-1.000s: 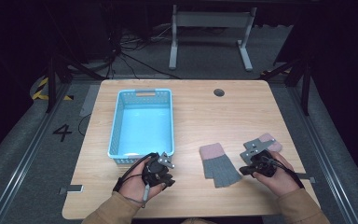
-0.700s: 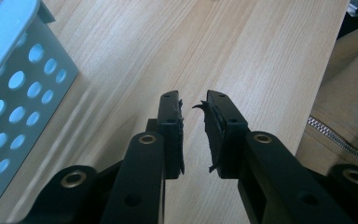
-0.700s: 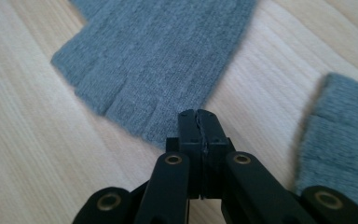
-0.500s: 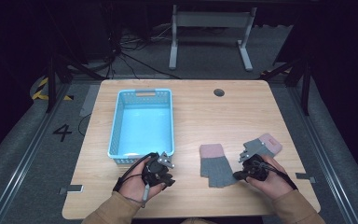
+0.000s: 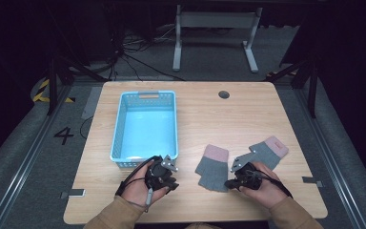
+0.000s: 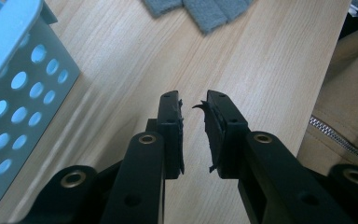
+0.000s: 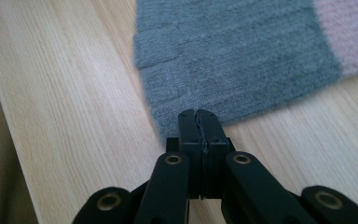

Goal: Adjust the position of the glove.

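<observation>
Two grey gloves with pink cuffs lie on the wooden table (image 5: 205,102): the left glove (image 5: 212,167) (image 7: 233,56) and the right glove (image 5: 269,150). My right gripper (image 5: 228,182) (image 7: 199,114) is shut, its tips low at the finger end of the left glove, with no fabric between the jaws. My left gripper (image 5: 174,183) (image 6: 193,105) rests by the near corner of the blue basket (image 5: 119,138) (image 6: 14,70). Its jaws are drawn in to a thin slit and hold nothing. They point toward the gloves' grey finger ends (image 6: 200,11).
The blue basket has perforated walls, and nothing shows inside it. A round cable hole (image 5: 224,94) sits at the table's far side. The person's tan jacket sleeves (image 5: 124,214) come in at the near table edge. A desk frame (image 5: 214,28) stands on the floor beyond the table.
The right hand has slid left, off the right glove and over to the finger end of the left glove. The left hand has stayed put.
</observation>
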Motion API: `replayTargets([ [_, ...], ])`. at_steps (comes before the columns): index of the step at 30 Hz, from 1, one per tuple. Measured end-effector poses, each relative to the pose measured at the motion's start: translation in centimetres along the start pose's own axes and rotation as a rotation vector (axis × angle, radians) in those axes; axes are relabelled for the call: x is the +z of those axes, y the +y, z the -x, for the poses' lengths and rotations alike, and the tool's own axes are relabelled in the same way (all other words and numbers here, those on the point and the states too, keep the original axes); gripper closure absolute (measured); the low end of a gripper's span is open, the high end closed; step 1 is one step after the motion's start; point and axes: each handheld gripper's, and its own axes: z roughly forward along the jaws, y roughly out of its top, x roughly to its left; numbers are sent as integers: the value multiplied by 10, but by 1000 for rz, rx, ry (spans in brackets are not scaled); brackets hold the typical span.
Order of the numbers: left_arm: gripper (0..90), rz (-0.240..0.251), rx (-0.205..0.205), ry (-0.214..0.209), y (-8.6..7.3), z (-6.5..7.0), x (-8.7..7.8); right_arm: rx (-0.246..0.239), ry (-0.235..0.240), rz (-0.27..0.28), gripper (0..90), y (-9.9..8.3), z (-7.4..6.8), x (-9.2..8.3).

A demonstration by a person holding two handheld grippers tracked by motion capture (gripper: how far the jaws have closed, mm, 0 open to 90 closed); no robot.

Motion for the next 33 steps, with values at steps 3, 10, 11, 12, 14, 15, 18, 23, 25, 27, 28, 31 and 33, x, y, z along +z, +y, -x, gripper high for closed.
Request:
replayTargets([
  [3,764,0,0,0,0,0,-1,-5,4,4,900,2,-1,1],
  [10,763,9,-6,6,1,0,-1,-3,-18,91,900,32,16,-20],
  [11,763,7,-7,4,1,0,-1,-3,-18,91,900,32,16,-20],
  [12,762,10,-8,6,1,0,-2,-7,-21,94,900,39,20,-21],
  [14,760,17,-10,8,0,-2,-3,-19,-38,83,900,55,27,-17],
  [15,760,19,-13,7,-1,-3,-3,-25,-40,78,900,61,31,-15],
  [18,760,17,-23,5,-2,-5,-4,-14,-48,68,900,74,39,-1],
  [23,760,27,-19,7,-3,-5,-6,-14,-71,86,900,87,49,14],
  [25,760,27,-20,8,-3,-4,-6,-1,-75,103,900,94,54,19],
  [27,761,27,-20,9,-3,-4,-5,-1,-82,110,900,99,58,23],
  [28,760,26,-19,9,-3,-4,-5,1,-91,102,900,102,60,25],
  [31,760,25,-19,8,-3,-4,-5,11,-100,99,900,108,67,29],
  [33,760,25,-18,7,-3,-5,-5,16,-106,104,900,111,71,31],
])
